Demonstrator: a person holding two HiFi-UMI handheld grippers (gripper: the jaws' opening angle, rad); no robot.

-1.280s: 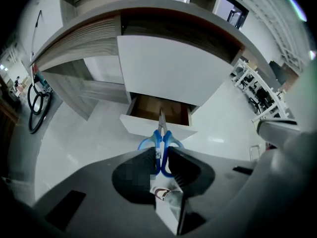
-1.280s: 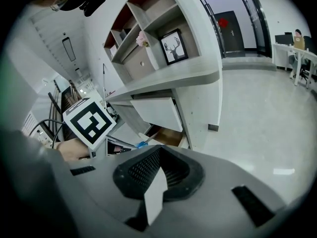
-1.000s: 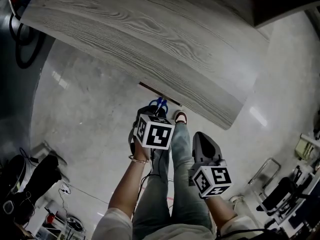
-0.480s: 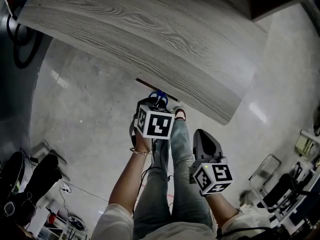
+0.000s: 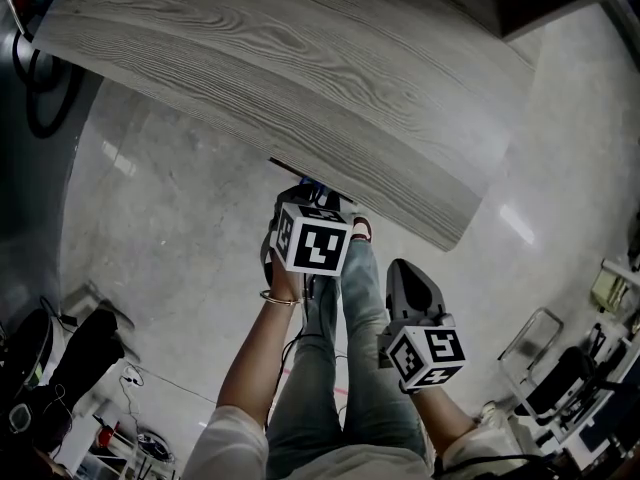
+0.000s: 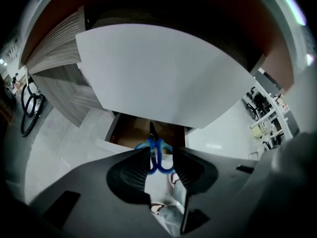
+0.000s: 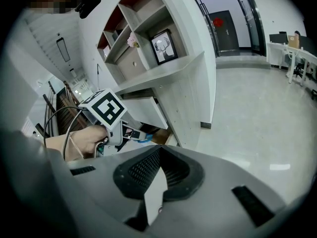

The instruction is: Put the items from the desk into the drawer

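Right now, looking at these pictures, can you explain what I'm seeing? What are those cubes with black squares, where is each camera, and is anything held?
There is no robot here. A person holds a two-jaw tool in each hand, and the marker cubes are part of those tools. The head view looks down from the person's head at a grey wood-grain desk and the floor. The other two views ride on the tools and look along their jaws. The left gripper points down at the open brown drawer under the desk. Its jaws have just been opening, with blue-handled scissors between them, not squeezed. The right gripper hangs aside, jaws together and empty.
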